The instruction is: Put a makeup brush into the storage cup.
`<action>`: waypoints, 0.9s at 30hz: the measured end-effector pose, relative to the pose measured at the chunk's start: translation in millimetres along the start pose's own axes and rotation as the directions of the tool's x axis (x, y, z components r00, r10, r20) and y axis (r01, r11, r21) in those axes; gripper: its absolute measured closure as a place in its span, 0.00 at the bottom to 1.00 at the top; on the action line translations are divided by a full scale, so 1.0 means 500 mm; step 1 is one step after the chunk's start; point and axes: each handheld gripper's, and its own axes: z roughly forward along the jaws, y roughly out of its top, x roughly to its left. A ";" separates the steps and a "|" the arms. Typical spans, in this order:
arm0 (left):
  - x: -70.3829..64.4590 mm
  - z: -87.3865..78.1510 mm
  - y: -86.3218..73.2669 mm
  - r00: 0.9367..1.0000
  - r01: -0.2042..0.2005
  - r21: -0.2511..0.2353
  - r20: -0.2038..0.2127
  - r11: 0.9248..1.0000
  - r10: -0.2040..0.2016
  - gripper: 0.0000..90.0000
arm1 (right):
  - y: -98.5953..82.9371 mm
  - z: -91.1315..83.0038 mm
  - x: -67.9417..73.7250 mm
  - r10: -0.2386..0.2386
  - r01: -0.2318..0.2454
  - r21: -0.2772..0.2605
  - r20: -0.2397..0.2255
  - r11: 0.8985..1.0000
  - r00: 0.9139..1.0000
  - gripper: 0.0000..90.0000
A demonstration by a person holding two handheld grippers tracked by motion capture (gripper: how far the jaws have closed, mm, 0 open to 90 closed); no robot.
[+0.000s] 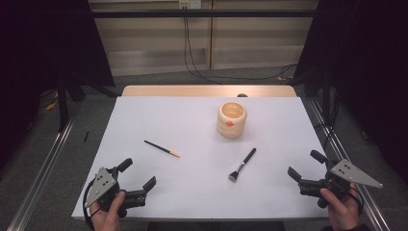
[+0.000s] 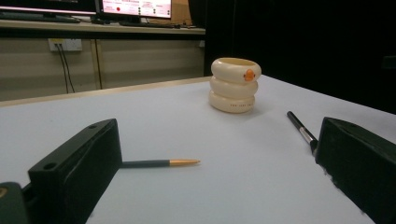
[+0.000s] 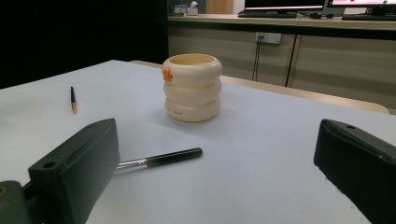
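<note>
On smooth white table (image 1: 192, 187), ribbed cream cup (image 1: 231, 119), bristled makeup brush (image 1: 242, 165).

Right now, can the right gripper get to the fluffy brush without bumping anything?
Probably yes. The right gripper is open and faces the brush, which lies flat on bare table between them. The cream holder stands farther back, out of the way.

A cream holder (image 1: 231, 119) is showing a smooth, semi-gloss plastic or ceramic finish on a matt white table sheet (image 1: 192, 192), with pale wood edging (image 1: 207, 91) behind. The brush (image 1: 242, 164) is pairing a glossy black handle with a shiny metal ferrule; the pencil (image 1: 162, 148) is ending in a metallic gold tip. Gripper jaws are looking matt black plastic.
</note>
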 end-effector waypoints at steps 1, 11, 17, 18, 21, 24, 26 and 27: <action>0.000 0.000 0.000 1.000 0.002 0.000 0.000 1.000 -0.002 0.00 | 0.000 0.000 0.001 0.009 -0.009 -0.004 0.005 1.000 1.000 0.00; 0.001 0.002 -0.001 1.000 0.014 0.007 0.010 1.000 -0.014 0.00 | -0.002 0.003 -0.002 0.005 -0.005 0.002 -0.012 1.000 1.000 0.00; -0.001 0.004 0.000 1.000 0.016 0.006 0.017 1.000 -0.016 0.00 | -0.001 0.001 0.000 0.018 -0.018 0.000 -0.017 1.000 1.000 0.00; 0.001 0.003 0.001 1.000 0.002 0.016 0.016 1.000 -0.003 0.00 | -0.001 0.001 0.000 0.018 -0.018 0.000 -0.017 1.000 1.000 0.00; -0.004 0.004 0.001 1.000 -0.001 0.022 0.024 1.000 0.001 0.00 | 0.000 0.001 0.002 0.018 -0.018 0.001 -0.021 1.000 1.000 0.00; -0.006 0.004 0.004 0.999 -0.002 0.022 0.035 1.000 0.001 0.00 | -0.001 0.001 0.005 0.010 -0.010 0.003 -0.022 1.000 1.000 0.00; -0.007 0.005 0.006 0.999 -0.007 0.024 0.043 1.000 0.006 0.00 | -0.001 0.002 0.005 0.005 -0.005 0.005 -0.023 1.000 1.000 0.00; -0.007 0.005 0.008 0.999 -0.008 0.025 0.048 1.000 0.007 0.00 | -0.001 0.002 0.005 0.005 -0.004 0.005 -0.026 1.000 1.000 0.00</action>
